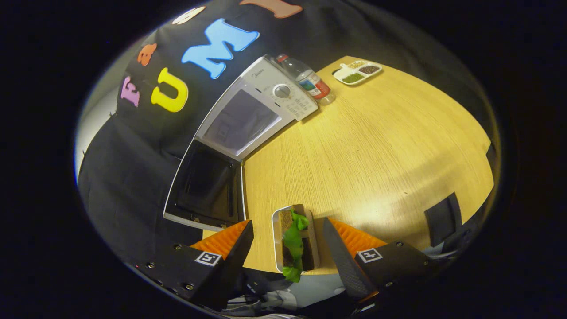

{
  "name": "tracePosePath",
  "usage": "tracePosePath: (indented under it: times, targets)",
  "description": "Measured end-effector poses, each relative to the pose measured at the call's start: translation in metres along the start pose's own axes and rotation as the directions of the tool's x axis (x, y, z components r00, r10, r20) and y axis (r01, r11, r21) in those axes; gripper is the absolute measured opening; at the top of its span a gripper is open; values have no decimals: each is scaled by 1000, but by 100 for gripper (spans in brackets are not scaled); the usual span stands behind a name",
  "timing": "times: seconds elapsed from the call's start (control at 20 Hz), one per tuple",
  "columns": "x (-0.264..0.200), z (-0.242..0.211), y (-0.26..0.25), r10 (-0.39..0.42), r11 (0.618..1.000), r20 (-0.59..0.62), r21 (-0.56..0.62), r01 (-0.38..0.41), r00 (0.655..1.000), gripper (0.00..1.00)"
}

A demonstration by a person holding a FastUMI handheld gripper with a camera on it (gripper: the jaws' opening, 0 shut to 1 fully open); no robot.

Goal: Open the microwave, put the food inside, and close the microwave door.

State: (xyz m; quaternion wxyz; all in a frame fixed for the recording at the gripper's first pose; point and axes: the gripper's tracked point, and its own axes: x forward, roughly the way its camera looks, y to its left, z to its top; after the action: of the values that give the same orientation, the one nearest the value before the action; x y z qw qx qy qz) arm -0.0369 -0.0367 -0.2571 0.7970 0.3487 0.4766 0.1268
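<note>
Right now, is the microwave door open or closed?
Open. The microwave has its door swung wide, its dark inner side facing us. The gripper fingers are spread around the food tray, not pressing it.

You see a wooden table point(376, 146) filling the middle and right of the frame. At upper center a clear plastic bottle point(305, 79) with a red label lies on it. Further right, a white divided tray point(357, 72) of green and brown bits sits near the table's far edge.

No legible text on microwave point(261, 106).
</note>
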Motion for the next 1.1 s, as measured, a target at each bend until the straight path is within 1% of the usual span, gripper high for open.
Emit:
tracePosePath:
  times: [0.15, 0.2, 0.25, 0.4, 0.5, 0.55, 0.65, 0.7, 0.8, 0.95, 1.1]
  targets:
    - [7, -10, -5, 20, 998, -41, 61, -17, 999, 96]
    - [7, -11, -5, 28, 997, -46, 78, -24, 999, 94]
    - [8, -12, -5, 40, 995, -55, 96, -35, 998, 84]
    - [12, -26, -3, 63, 992, -103, 117, -51, 993, 83]
    - [16, -33, -7, 39, 995, -121, 91, -28, 992, 83]
    - [21, -29, -6, 39, 995, -105, 98, -28, 994, 71]
    - [18, -32, -3, 46, 994, -118, 102, -34, 992, 45]
    - [17, -39, -3, 31, 997, -121, 80, -22, 992, 46]
    - [14, -33, -5, 24, 997, -115, 81, -14, 993, 30]
    - [12, -28, 2, 19, 998, -107, 66, -12, 994, 30]
    - [6, -16, 18, 47, 997, -81, 61, -42, 996, 30]
